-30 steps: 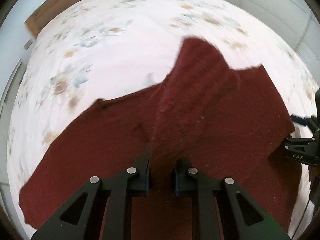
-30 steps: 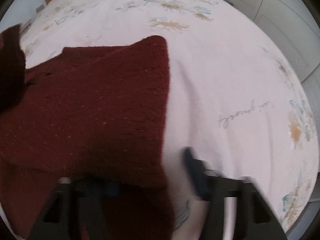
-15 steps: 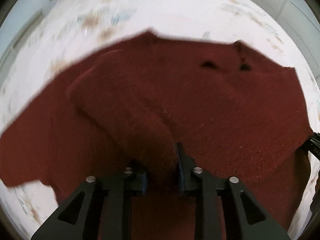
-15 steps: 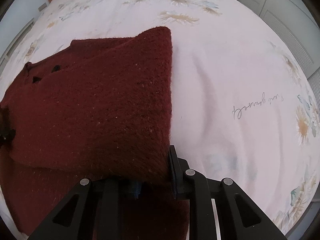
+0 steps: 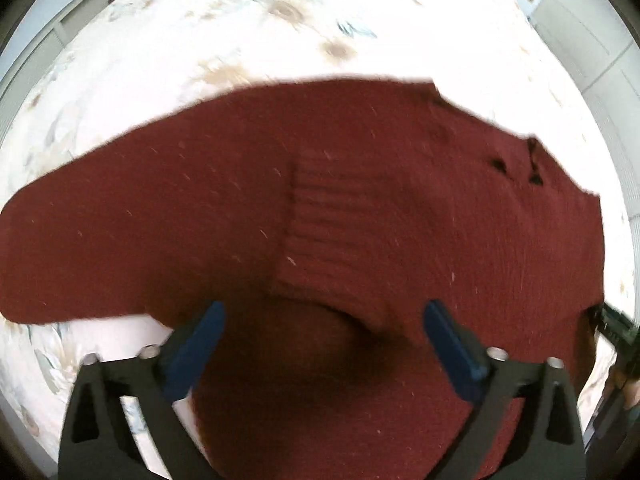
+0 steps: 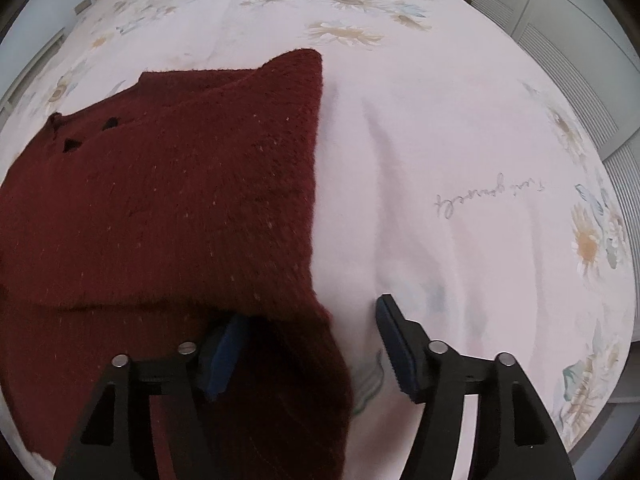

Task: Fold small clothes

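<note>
A dark red knitted sweater (image 5: 360, 208) lies on a white floral bedsheet (image 5: 240, 20). One sleeve with a ribbed cuff (image 5: 332, 236) is folded across its body. My left gripper (image 5: 320, 344) is open, its blue pads either side of the cuff's lower edge, holding nothing. In the right wrist view the sweater (image 6: 168, 200) has its right side folded over, with a straight fold edge. My right gripper (image 6: 308, 348) is open over the fold's lower corner; cloth partly covers its left pad.
The bedsheet (image 6: 460, 140) stretches far to the right of the sweater, with printed script and daisies. White cupboard doors (image 6: 560, 20) stand beyond the bed. The right gripper's body (image 5: 620, 332) shows at the right edge of the left wrist view.
Both grippers were shut on sweater cloth and have opened, letting it go. The left one carried the sleeve across the body and laid it there.
</note>
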The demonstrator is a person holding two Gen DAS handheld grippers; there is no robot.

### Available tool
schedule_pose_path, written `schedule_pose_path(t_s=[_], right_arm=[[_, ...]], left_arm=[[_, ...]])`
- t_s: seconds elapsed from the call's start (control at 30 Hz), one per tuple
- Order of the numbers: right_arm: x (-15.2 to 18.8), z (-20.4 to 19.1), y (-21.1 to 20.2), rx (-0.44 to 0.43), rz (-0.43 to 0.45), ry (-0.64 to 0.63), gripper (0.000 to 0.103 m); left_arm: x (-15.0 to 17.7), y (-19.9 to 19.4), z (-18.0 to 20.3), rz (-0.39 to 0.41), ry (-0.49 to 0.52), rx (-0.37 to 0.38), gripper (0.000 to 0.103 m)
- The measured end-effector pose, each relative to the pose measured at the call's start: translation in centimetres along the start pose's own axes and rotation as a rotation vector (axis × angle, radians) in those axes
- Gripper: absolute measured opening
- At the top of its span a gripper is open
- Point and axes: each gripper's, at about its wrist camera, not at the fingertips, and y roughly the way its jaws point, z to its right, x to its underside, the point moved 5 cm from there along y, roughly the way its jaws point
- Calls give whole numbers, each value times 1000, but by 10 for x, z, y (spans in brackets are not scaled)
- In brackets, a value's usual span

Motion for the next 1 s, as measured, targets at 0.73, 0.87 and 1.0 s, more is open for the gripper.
schedule_pose_path(t_s=[0.73, 0.87, 1.0], right_arm=[[17, 23, -16, -9, -3, 57, 71], [13, 23, -15, -2, -5, 45, 71], [15, 22, -16, -2, -9, 49, 71]], left_arm=[[-47, 48, 85, -58, 109, -56, 22], [-56, 28, 105, -1, 150, -71, 13], [-61, 4, 119, 85, 151, -75, 13]])
